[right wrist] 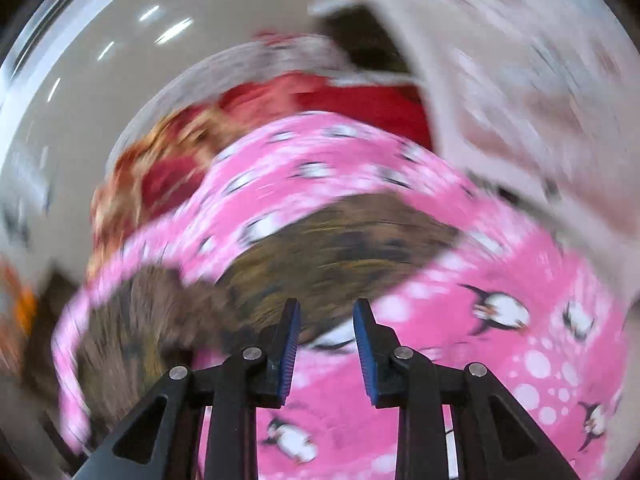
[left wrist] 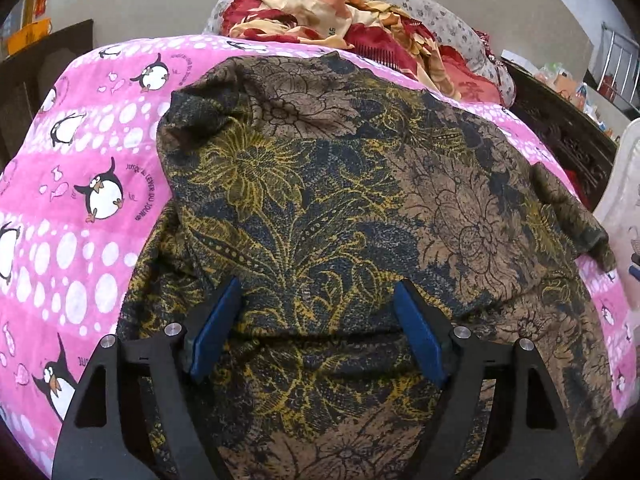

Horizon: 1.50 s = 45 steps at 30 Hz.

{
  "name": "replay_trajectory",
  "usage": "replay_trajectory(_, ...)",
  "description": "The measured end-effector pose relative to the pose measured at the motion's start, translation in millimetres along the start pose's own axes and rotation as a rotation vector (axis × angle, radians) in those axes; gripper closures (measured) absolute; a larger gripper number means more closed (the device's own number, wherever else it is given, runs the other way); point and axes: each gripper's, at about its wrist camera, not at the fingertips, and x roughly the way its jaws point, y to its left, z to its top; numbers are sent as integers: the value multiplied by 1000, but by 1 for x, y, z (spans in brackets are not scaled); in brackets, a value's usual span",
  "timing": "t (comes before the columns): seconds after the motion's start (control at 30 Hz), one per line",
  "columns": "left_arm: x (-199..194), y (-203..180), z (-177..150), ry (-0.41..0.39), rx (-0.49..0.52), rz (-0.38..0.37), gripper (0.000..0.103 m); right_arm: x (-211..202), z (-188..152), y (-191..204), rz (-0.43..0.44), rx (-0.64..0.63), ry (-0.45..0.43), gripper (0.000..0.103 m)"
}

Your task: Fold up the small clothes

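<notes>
A dark floral garment [left wrist: 340, 208], brown, navy and yellow, lies spread over a pink penguin-print sheet [left wrist: 80, 184]. My left gripper [left wrist: 318, 292] is open wide just above the garment's near part, with nothing between its blue pads. The right wrist view is heavily motion-blurred. There the garment [right wrist: 320, 256] lies ahead and to the left on the pink sheet [right wrist: 480, 272]. My right gripper [right wrist: 326, 312] is open and empty, over the sheet beside the garment's near edge.
A pile of red and cream bedding [left wrist: 340, 16] and a grey floral pillow [left wrist: 444, 16] lie beyond the sheet. A white plastic chair [left wrist: 624, 200] stands at the right edge. Dark wooden furniture [left wrist: 560, 128] is behind it.
</notes>
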Motion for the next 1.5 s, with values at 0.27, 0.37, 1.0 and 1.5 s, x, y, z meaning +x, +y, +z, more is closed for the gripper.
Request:
replay_trajectory(0.27, 1, -4, -2, -1, 6, 29, 24, 33, 16, -75, 115, 382, -14, 73)
replay_trajectory(0.37, 1, -4, -1, -1, 5, 33, 24, 44, 22, -75, 146, 371, -14, 73)
replay_trajectory(1.0, 0, 0, 0, -9, -20, 9, 24, -97, 90, 134, 271, -204, -366, 99)
replay_trajectory(1.5, -4, 11, -2, -27, -81, -53, 24, 103, -185, 391, 595, -592, 219, 99)
